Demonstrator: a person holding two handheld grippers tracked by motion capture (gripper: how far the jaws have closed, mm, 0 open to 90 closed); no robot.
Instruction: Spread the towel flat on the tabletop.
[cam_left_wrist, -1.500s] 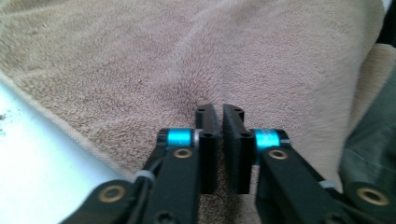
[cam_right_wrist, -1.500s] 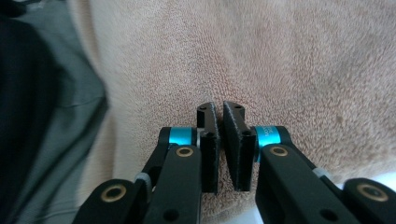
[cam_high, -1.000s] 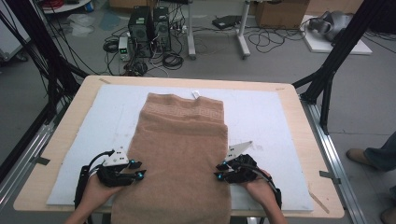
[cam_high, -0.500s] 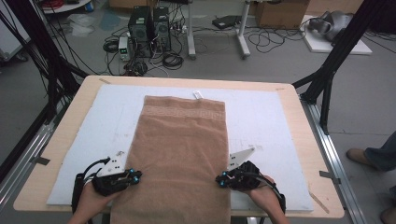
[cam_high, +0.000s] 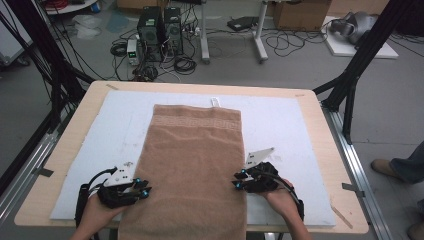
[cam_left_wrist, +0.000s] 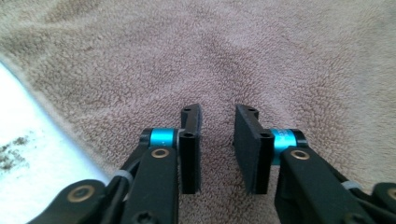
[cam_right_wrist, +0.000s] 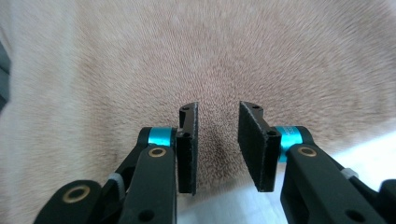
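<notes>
A brown towel (cam_high: 192, 165) lies flat on a white mat (cam_high: 300, 130) on the table (cam_high: 75, 120). It runs from the far part of the mat toward the person, and its near end hangs a little over the table's near edge.

The towel looks soft, floppy and light. It will bend and sag when lifted, so it is best held by 2 spots at once. The long side edges near the person, or the near corners, look like good places to pinch. Its fuzzy cloth should not slip from the pads.

The left gripper (cam_high: 141, 188) sits at the towel's left edge, with its tips over the cloth. The right gripper (cam_high: 238, 181) sits at the towel's right edge, pointing in at it. So the towel lies between the 2 grippers.

Both grippers have just been opening. In the left gripper view, the left gripper (cam_left_wrist: 217, 135) has a small gap between its jaws, and no cloth is pinched there. In the right gripper view, the right gripper (cam_right_wrist: 218, 135) is the same, a little open with nothing held.
</notes>
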